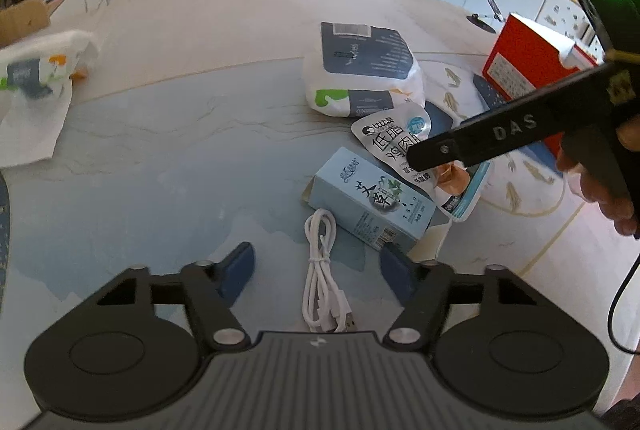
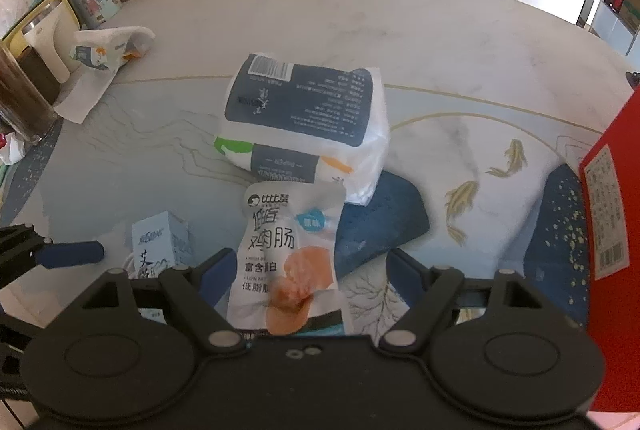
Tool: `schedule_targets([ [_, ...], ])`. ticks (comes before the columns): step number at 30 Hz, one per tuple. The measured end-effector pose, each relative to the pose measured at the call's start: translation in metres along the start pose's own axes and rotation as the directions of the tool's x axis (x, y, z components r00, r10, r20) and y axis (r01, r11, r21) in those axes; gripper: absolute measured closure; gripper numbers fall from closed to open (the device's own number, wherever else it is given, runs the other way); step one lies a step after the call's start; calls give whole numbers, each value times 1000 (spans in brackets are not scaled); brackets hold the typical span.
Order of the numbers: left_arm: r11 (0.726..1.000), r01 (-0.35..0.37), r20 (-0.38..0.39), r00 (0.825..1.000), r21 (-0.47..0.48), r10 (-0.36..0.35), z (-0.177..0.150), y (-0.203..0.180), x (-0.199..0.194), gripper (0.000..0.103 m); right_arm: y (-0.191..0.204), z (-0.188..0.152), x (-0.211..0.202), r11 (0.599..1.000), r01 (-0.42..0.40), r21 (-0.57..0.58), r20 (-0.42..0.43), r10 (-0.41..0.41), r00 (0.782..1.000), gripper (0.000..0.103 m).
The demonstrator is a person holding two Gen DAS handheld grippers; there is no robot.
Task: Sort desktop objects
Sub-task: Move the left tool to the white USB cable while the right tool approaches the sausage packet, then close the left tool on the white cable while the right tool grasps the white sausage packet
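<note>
Lying lengthwise btwn the spread pads of the left gripper (image 1: 316,276), untouched, the white cable (image 1: 324,270) is seen near the table's (image 1: 168,166) front edge; in the right-wrist view the sausage pouch (image 2: 286,254) is framed likewise by the spread right gripper (image 2: 308,272).

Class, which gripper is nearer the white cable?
Left. The left gripper straddles the white cable, jaws open either side. The right gripper sits over the sausage pouch, beyond the blue box.
</note>
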State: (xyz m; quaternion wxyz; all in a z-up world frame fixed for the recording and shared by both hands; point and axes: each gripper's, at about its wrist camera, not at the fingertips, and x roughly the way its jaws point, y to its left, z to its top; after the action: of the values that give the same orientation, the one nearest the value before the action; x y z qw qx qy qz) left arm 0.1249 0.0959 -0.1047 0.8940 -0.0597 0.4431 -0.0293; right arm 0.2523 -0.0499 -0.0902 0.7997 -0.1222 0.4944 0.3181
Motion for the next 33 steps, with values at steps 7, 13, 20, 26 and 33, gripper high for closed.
schedule_targets([
  [7, 998, -41, 2, 999, 54, 41, 1, -5, 2, 65, 10, 4, 9, 999, -1, -32, -28, 0, 1000, 23],
  [13, 995, -41, 9, 999, 95, 40, -1, -9, 1, 71, 18, 3, 14, 996, 25, -87, -37, -28, 999, 24],
  [20, 990, -56, 21, 998, 126, 53, -3, -12, 1, 79, 26, -1, 14, 990, 45, -135, -21, -49, 999, 37],
  [26, 992, -34, 18, 999, 121, 32, -4, -10, 0, 90, 28, -1, 10, 989, 44, -144, -8, -46, 999, 50],
  [33, 996, 5, 10, 1000, 93, -6, -4, -5, -1, 93, 33, -2, 0, 983, 45, -177, 20, -42, 999, 63],
])
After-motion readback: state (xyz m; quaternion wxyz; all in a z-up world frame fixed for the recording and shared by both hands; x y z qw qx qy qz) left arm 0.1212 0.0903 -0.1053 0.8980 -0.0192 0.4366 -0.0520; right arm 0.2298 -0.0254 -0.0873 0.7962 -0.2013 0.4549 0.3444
